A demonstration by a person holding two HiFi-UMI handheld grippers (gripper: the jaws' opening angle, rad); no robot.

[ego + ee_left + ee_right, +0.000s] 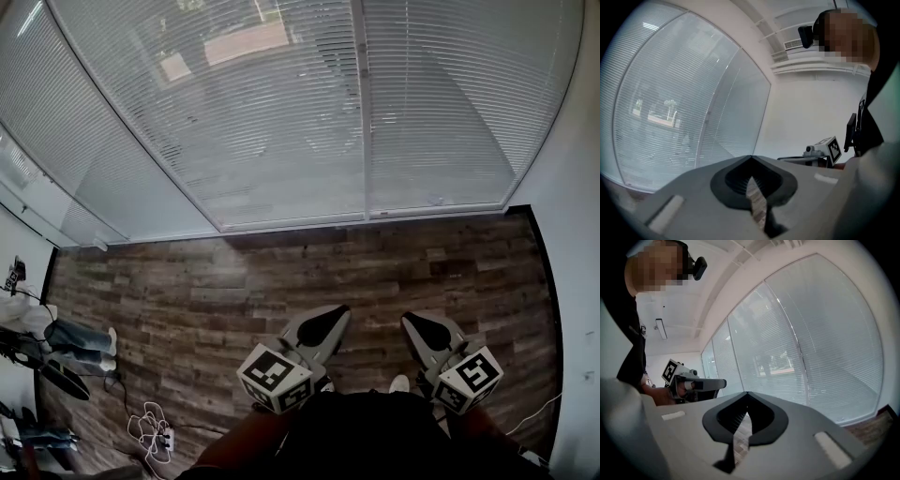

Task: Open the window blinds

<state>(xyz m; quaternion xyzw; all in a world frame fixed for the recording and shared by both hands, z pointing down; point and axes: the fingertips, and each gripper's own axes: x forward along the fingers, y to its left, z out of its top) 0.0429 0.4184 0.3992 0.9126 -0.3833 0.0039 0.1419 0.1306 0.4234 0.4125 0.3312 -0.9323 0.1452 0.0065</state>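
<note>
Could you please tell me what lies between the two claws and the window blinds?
Only bare wooden floor, as the head view shows; the left claw and right claw both hang short of the blinds.

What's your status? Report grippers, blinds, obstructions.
Left gripper and right gripper both shut, empty, low over the floor. Blinds down, untouched. Nothing in the way ahead.

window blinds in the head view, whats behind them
Through the window blinds only a hazy reddish patch outside shows faintly. The blinds cover the rest, so nothing more can be made out.
</note>
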